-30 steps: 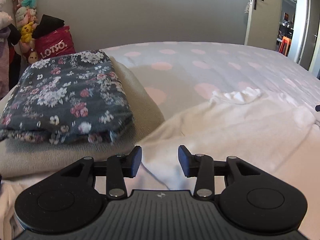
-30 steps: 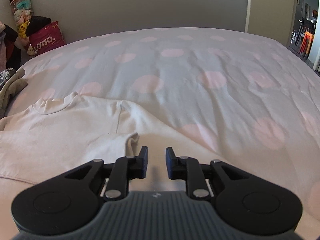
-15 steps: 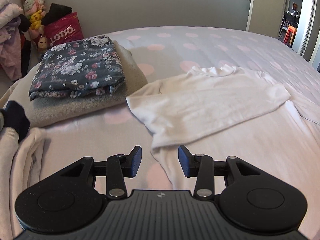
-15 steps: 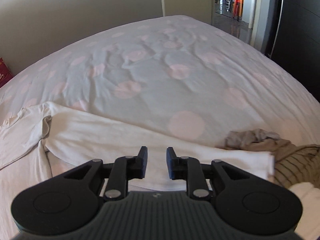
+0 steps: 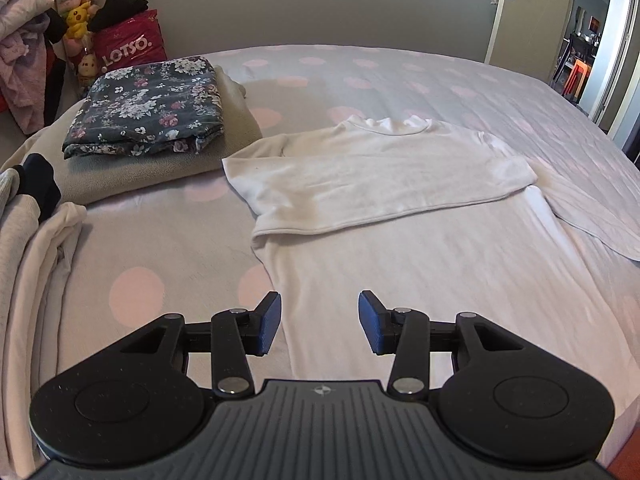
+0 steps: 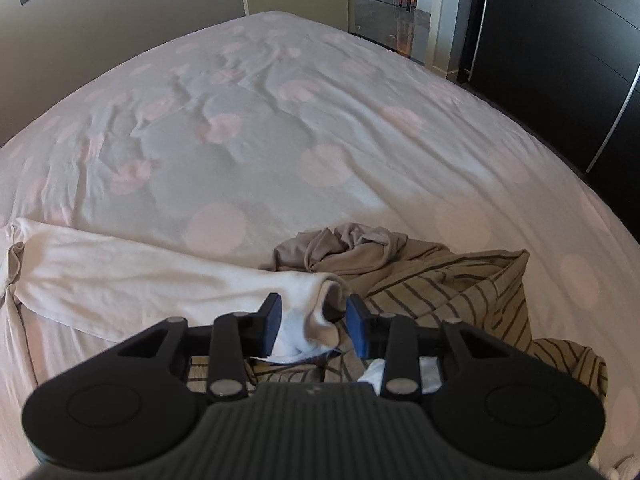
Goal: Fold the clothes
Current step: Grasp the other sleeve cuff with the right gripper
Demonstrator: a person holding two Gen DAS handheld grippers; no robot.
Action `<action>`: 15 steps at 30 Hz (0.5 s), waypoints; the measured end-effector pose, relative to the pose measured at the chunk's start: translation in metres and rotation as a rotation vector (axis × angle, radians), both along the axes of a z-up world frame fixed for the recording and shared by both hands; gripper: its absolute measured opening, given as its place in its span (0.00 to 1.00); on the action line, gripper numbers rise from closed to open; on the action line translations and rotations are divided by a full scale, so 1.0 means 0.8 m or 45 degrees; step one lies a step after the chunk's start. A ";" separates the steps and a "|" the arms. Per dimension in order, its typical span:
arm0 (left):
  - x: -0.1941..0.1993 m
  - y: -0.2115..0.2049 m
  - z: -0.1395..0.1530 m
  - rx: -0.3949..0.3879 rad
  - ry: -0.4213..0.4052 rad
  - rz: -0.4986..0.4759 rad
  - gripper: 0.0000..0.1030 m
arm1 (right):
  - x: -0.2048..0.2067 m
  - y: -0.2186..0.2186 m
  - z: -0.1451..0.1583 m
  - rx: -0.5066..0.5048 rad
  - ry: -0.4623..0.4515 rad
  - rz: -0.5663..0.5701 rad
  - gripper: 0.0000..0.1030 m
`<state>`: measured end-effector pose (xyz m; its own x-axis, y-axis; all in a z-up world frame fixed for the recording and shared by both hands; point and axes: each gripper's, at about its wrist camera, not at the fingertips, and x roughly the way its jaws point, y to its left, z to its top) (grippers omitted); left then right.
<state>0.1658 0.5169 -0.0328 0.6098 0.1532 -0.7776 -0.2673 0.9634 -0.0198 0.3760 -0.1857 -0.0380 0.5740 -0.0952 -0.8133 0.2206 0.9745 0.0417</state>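
Covering the dotted bed (image 5: 168,248), a white top (image 5: 380,184); both claws apart

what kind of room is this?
Most likely a home bedroom: a wide bed with a pink-spotted sheet, clothes laid out on it, such as the white top, plush toys in the corner, and a door to a hallway.

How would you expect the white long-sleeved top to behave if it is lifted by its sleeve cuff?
The white top would probably hang limp, since it lies flat. Its cuff looks soft, so it may stretch. It seems light.
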 end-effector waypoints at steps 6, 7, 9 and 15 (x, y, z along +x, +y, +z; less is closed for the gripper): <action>0.003 -0.011 0.010 0.028 0.005 -0.010 0.40 | 0.015 0.000 -0.006 0.013 0.003 0.015 0.05; 0.004 -0.013 0.012 0.032 0.001 -0.013 0.40 | 0.015 0.000 -0.002 0.025 -0.006 0.017 0.05; 0.007 -0.013 0.013 0.040 0.003 -0.021 0.41 | 0.016 0.006 0.012 0.053 -0.038 0.028 0.05; 0.020 -0.007 0.012 0.059 0.028 -0.063 0.41 | 0.033 0.055 0.089 0.130 -0.194 0.111 0.04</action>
